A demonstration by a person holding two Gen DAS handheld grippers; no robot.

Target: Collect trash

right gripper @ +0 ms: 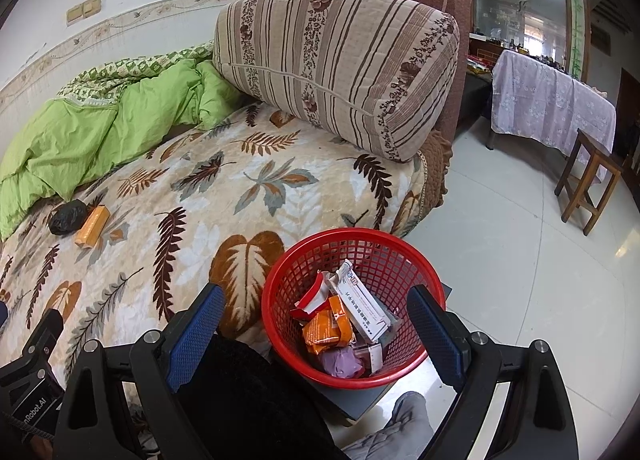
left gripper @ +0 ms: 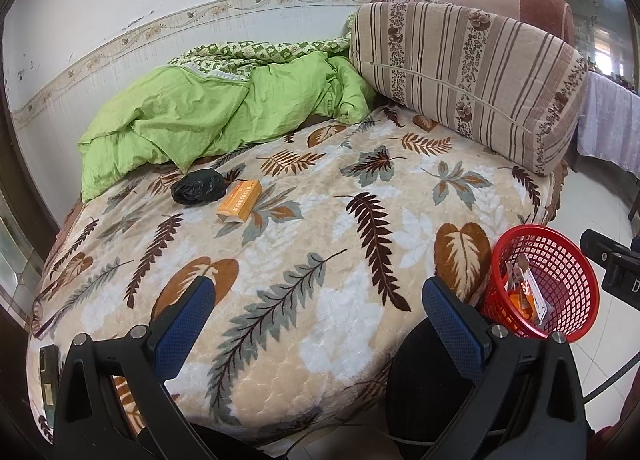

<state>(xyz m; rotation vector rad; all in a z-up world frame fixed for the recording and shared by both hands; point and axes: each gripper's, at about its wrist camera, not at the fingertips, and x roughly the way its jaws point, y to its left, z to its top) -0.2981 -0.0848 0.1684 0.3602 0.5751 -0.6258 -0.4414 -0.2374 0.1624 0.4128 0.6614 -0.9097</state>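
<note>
Remaining: orange box [left gripper: 239,201], light, crushable card, take across narrow sides; black bag [left gripper: 198,187], soft, pinch anywhere. Both near bed's [left gripper: 304,268] far left edge. Left gripper [left gripper: 318,304], right gripper [right gripper: 316,318] open, empty.

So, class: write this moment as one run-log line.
left gripper open, empty | right gripper open, empty | black bag, orange box on bed | basket holds trash
</note>
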